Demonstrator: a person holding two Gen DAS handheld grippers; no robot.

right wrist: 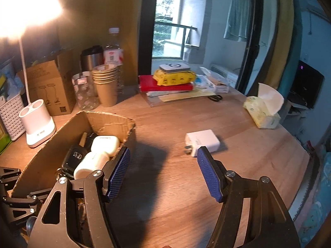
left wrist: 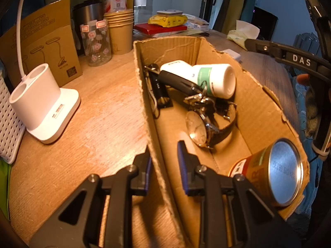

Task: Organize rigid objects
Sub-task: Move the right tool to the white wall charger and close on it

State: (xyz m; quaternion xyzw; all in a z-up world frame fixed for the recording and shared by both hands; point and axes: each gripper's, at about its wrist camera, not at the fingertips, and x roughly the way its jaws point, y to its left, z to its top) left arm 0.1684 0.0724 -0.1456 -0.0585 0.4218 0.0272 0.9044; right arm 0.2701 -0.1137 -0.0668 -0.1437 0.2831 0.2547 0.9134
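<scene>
Cardboard fills most of the left wrist view: the left gripper (left wrist: 164, 161) straddles the near left wall of the box (left wrist: 144, 95), one finger outside and one inside, the jaws narrowly parted with the wall between them; whether the pads actually press it I cannot tell, though the pose reads as steadying the box for loading. Ahead of the fingers, inside the box, lie a watch (left wrist: 203, 127), keys (left wrist: 196, 99) on a black fob, a black torch (left wrist: 159, 91) against the left wall, and a white bottle (left wrist: 213, 79) on its side at the far end; a tin (left wrist: 277, 171) lies to the right of the fingers, its metal end facing the camera. Left of the gripper, outside the box, stands a lamp base (left wrist: 44, 107), with paper cups (left wrist: 121, 32) far ahead. In the right wrist view the right gripper (right wrist: 163, 170) hangs over the bare table (right wrist: 165, 186) with its fingers spread wide and nothing between them. Just ahead, near the right fingertip, lies a white charger (right wrist: 203, 141), the one loose rigid item close by and so probably the next pick. The box (right wrist: 51, 144) sits to the left, beside the left finger, bottle and fob visible inside. A tissue pack (right wrist: 262, 113) sits far ahead to the right.
</scene>
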